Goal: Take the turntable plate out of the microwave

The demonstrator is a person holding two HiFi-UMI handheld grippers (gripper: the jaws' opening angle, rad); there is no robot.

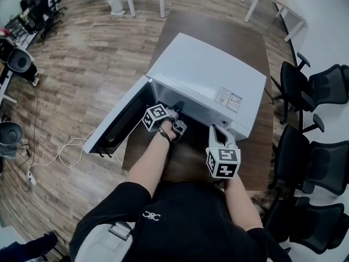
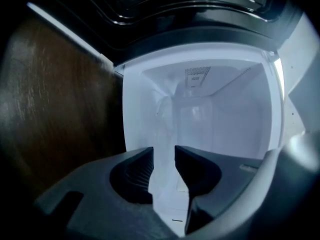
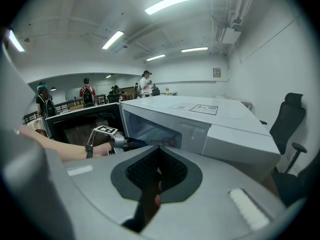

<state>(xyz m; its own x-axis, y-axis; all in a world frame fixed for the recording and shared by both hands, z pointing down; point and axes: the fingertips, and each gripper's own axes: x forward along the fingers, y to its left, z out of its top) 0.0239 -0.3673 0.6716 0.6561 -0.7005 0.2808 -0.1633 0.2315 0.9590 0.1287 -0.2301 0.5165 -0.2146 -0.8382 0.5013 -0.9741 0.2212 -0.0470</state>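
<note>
A white microwave (image 1: 207,75) stands on a dark wood table (image 1: 218,21) with its door (image 1: 117,124) swung open to the left. My left gripper (image 1: 175,109) reaches into the cavity mouth, rolled on its side. In the left gripper view its jaws (image 2: 164,151) stand apart, and the pale, see-through edge of the turntable plate (image 2: 164,116) runs into the gap; I cannot see the pads pressing on it. My right gripper (image 1: 217,130) waits in front of the microwave's right side. Its jaws (image 3: 159,151) meet at the tips with nothing between them.
Black office chairs (image 1: 311,86) line the right side of the table. A white cable and power strip (image 1: 60,154) lie on the wood floor at the left. White tables stand at the back, and several people (image 3: 146,84) are far off in the room.
</note>
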